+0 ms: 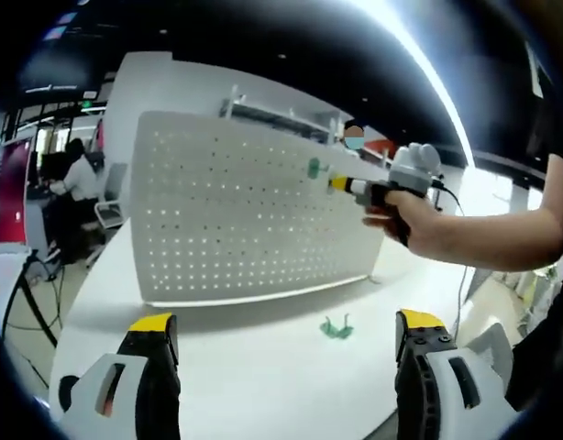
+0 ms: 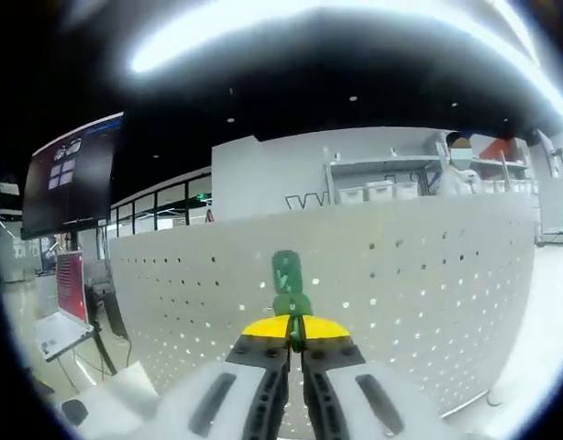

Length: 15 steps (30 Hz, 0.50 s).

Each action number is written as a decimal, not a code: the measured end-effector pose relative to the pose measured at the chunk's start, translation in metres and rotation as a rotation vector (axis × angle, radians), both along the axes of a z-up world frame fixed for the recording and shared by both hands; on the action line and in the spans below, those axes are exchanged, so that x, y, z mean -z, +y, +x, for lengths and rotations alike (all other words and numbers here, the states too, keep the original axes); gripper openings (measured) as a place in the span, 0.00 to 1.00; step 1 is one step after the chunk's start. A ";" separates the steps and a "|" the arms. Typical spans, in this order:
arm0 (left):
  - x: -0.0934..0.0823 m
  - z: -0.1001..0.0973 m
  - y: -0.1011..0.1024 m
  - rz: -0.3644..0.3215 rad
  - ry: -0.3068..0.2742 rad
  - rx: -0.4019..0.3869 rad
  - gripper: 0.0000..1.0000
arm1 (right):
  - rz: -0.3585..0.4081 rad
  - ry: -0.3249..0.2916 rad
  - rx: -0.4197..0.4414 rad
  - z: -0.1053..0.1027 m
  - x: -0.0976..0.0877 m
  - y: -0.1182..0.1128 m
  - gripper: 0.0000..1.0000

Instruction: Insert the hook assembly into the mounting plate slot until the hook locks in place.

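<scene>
- The green hook [image 2: 287, 284] is showing in the right gripper view as a small plastic piece: a flat rounded tab on top, a darker, squarer base below.
- The right gripper [image 2: 295, 337] is pinching that base between its yellow-tipped jaws, which are standing nearly pressed together with only the hook between them.
- The hook is sitting up against the face of the white pegboard panel [image 2: 419, 275]; whether it is actually seated in a hole is hard to tell from this angle.
- The panel is standing upright on the white table [image 1: 254, 357]: a thin, matte sheet, rounded at the corners, perforated with a regular grid of small round holes that are letting light through.
- In the left gripper view, a hand [image 1: 419, 220] is holding the right gripper against the panel's upper right area, the hook [image 1: 314, 168] showing as a green speck at its tip.
- A second green hook piece [image 1: 336, 327] is lying on the table in front of the panel, well apart from it.
- The left gripper [image 1: 286, 335] is hanging over the table with its jaws spread wide and holding nothing.
</scene>
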<state>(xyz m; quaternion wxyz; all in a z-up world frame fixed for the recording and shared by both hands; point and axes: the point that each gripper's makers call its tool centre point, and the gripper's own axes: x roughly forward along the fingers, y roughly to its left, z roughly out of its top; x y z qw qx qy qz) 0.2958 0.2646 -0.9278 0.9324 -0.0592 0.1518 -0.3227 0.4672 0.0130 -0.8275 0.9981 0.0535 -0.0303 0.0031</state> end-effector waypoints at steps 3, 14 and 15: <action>0.001 -0.002 -0.001 0.004 0.002 0.005 1.00 | -0.002 -0.017 0.013 0.006 -0.006 -0.007 0.00; 0.008 -0.002 0.008 0.017 0.022 -0.014 1.00 | 0.012 -0.066 0.060 0.016 -0.023 -0.024 0.00; 0.009 -0.002 0.008 0.016 0.024 -0.016 1.00 | 0.012 -0.072 0.064 0.017 -0.024 -0.025 0.00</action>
